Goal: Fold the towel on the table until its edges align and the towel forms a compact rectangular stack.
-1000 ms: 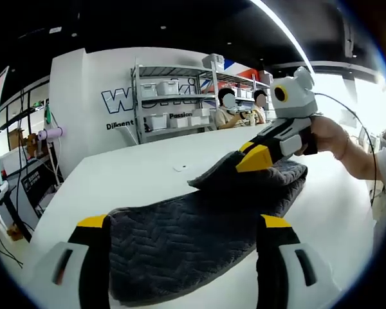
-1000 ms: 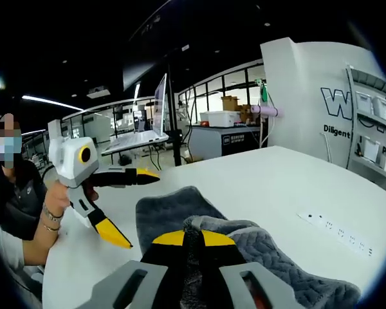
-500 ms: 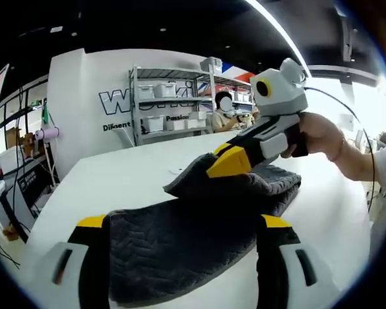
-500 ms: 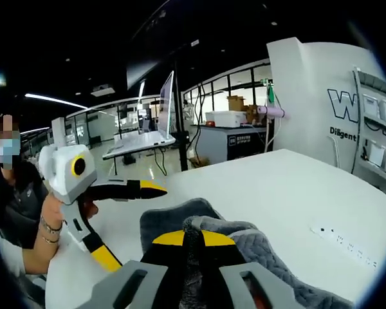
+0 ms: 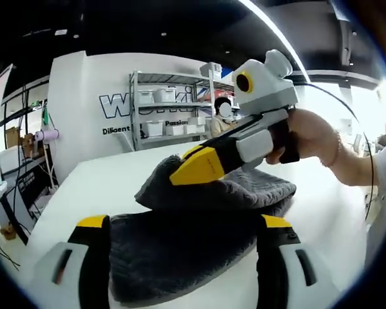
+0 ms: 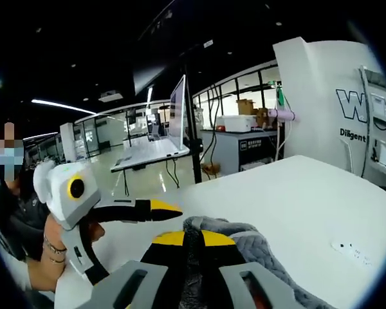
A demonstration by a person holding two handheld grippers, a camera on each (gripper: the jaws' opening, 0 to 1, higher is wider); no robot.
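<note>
right gripper (image 6: pixel 186 239) pinches the grey towel (image 5: pixel 199 248) lifted off the table (image 5: pixel 109 183); left gripper (image 5: pixel 183 232) gapes empty.

Dark grey quilted towel (image 5: pixel 180 254), chevron-stitched, lying on the white table (image 5: pixel 116 187). Its near portion rests flat between the jaws of the left gripper (image 5: pixel 180 257), which stand wide apart. Its far portion is raised off the table into a rounded fold, pinched at the edge by the yellow-tipped right gripper (image 5: pixel 180 175). In the right gripper view, the towel (image 6: pixel 260 254) bunches in lighter grey folds at that gripper's closed tips (image 6: pixel 186 239).
</note>
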